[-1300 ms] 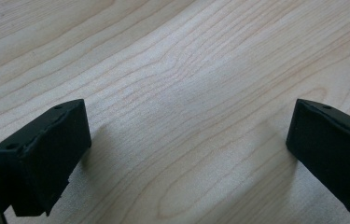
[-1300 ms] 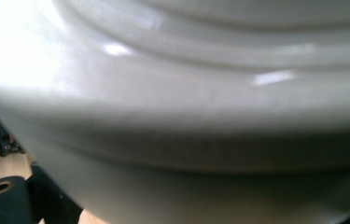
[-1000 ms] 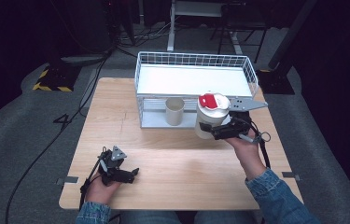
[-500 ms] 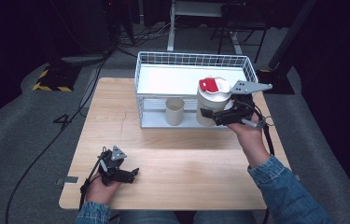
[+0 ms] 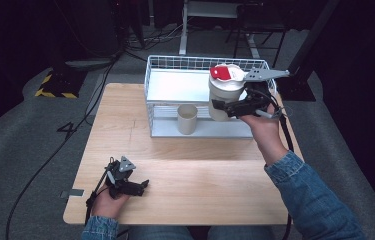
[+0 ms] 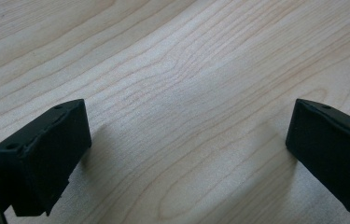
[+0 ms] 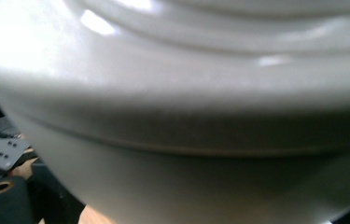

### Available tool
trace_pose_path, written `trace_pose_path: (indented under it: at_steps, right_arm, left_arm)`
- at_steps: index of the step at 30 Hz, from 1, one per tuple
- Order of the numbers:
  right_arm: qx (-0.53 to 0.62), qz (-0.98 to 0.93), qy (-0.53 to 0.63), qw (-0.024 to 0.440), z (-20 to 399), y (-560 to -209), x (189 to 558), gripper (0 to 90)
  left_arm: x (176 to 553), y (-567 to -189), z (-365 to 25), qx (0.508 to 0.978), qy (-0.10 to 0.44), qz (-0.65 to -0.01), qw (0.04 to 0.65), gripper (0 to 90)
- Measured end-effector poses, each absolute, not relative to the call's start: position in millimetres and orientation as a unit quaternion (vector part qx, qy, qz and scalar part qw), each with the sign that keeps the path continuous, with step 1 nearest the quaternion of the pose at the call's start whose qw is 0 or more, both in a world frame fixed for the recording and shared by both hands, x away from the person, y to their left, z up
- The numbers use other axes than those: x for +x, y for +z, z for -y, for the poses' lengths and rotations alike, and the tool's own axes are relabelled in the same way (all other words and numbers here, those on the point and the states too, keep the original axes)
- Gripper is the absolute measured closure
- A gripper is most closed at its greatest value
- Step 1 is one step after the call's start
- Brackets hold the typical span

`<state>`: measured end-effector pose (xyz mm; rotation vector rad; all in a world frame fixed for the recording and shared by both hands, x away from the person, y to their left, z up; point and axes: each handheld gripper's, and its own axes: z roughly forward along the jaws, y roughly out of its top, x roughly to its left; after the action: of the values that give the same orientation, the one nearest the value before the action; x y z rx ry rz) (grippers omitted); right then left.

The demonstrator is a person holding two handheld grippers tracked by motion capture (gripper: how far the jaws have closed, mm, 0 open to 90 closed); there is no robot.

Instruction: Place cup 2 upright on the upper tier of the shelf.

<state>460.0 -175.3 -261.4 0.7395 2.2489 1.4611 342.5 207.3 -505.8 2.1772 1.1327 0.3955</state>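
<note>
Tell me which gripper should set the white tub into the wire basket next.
Right, most likely. The right gripper already holds the white tub lifted at the wire basket front. The left gripper rests open on the table near the person's edge, far away.

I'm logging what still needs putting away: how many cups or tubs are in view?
2. A white lidded tub is held in the right gripper at the wire basket; a beige cup stands before the basket's front wall.

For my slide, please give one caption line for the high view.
Right tongs carry a white container over a wire basket; left tongs rest open on the wooden table.
</note>
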Motion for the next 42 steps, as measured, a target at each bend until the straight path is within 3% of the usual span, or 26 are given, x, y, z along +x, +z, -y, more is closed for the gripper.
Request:
trace_pose_path:
  at_steps: [21, 42]
  right_arm:
    - [0.291, -0.774, 0.522, 0.208, 166, -237, 506, 9.7]
    - [0.316, -0.765, 0.518, 0.215, 159, -251, 547, 9.6]
  left_arm:
    - [342, -506, -207, 0.829, 0.150, -0.432, 0.322, 0.6]
    - [342, -506, -207, 0.829, 0.151, -0.432, 0.322, 0.6]
